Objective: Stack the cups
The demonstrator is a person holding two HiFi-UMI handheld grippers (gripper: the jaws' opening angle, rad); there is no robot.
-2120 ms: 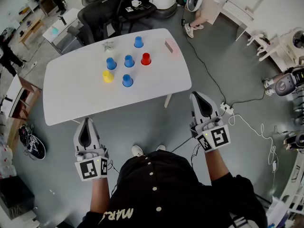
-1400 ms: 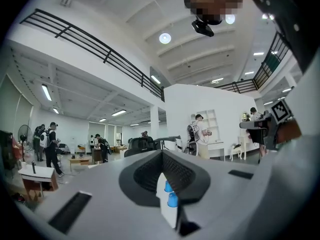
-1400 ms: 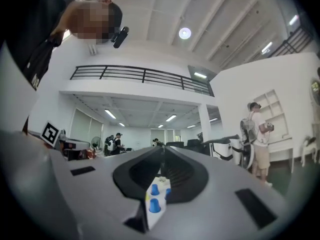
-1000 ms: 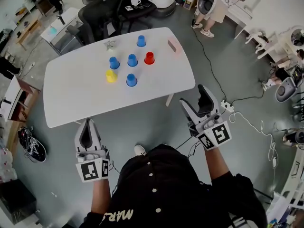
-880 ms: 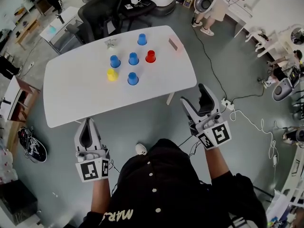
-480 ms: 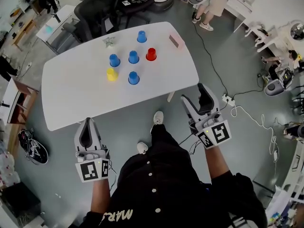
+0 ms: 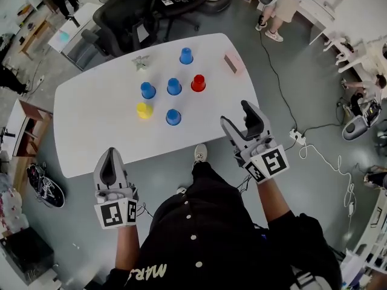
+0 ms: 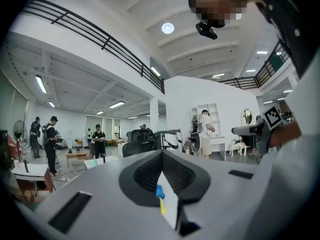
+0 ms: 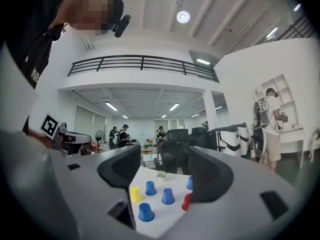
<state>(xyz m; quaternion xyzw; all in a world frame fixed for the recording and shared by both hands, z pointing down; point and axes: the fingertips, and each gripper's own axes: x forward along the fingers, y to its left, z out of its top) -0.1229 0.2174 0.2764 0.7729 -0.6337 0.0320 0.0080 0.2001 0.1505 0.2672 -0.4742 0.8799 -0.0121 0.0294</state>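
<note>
Bright, even light from ceiling lamps [image 9: 183, 17]; shadows faint; white table [image 7: 91, 119] near glare; heavy fisheye bending at edges; close foreground soft.

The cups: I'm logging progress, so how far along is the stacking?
Done: nothing. Four blue cups, a yellow cup and a red cup all stand apart, upside down, on the white table. In hand: nothing. The right gripper is open and empty, its jaws having just closed slightly; the left gripper is shut and empty. Both are short of the cups. Left: every pick and stack.
</note>
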